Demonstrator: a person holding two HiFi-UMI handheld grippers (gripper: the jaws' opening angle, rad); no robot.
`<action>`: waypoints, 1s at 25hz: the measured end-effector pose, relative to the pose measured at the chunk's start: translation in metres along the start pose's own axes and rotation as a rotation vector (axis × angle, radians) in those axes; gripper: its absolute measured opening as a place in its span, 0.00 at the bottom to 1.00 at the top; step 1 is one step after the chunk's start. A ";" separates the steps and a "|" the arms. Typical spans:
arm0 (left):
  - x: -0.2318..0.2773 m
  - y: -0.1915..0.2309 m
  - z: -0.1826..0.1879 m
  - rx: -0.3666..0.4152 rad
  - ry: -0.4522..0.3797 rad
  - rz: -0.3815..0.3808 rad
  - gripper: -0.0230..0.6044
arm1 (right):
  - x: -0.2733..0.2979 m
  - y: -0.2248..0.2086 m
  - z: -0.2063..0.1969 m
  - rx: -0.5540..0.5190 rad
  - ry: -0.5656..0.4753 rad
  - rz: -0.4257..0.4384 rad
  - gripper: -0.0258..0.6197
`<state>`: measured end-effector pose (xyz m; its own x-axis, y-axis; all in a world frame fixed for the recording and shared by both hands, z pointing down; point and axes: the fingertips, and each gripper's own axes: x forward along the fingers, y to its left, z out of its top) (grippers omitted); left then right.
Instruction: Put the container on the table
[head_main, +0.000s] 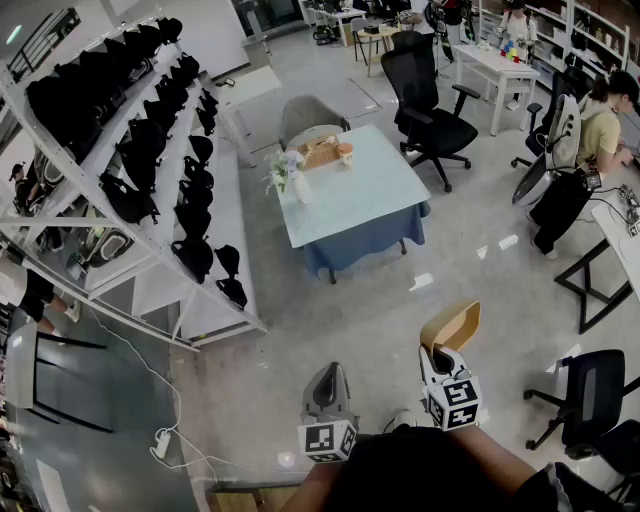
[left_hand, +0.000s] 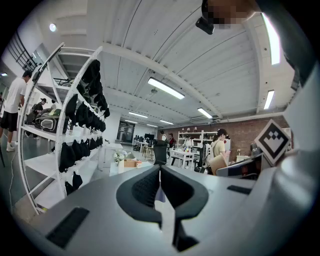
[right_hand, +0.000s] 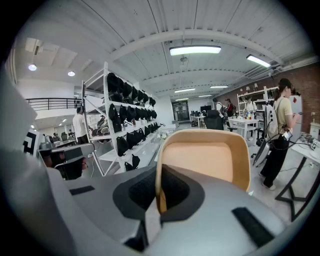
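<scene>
A tan container (head_main: 452, 328) with rounded corners hangs in the air well short of the table. My right gripper (head_main: 436, 350) is shut on its near rim. In the right gripper view the container (right_hand: 210, 160) stands on edge with its hollow facing the camera, and its left wall is pinched in my right gripper (right_hand: 159, 192). My left gripper (head_main: 328, 375) is beside it on the left, shut and holding nothing; its jaws meet in the left gripper view (left_hand: 160, 185). The pale blue table (head_main: 370, 200) stands ahead across open floor.
On the table's far end are a vase of flowers (head_main: 290, 175), a wooden box (head_main: 320, 152) and a cup (head_main: 344, 153). A white rack of black bags (head_main: 150, 150) lines the left. Office chairs (head_main: 430, 110) and a person (head_main: 600, 130) are beyond and right.
</scene>
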<state>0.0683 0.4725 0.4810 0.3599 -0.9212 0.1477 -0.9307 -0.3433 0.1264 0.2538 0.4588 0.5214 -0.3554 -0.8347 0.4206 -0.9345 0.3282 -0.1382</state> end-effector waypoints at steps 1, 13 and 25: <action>0.000 -0.001 -0.001 0.000 -0.001 0.000 0.05 | 0.000 -0.001 -0.001 -0.002 0.000 -0.001 0.04; -0.007 -0.014 -0.003 0.015 -0.016 0.050 0.05 | -0.013 -0.019 -0.010 0.036 -0.024 0.027 0.04; -0.017 -0.031 -0.007 0.030 -0.002 0.078 0.05 | -0.013 -0.020 -0.027 0.012 -0.010 0.085 0.04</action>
<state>0.0916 0.5003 0.4813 0.2862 -0.9458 0.1537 -0.9574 -0.2758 0.0856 0.2780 0.4748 0.5428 -0.4333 -0.8087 0.3978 -0.9012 0.3923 -0.1842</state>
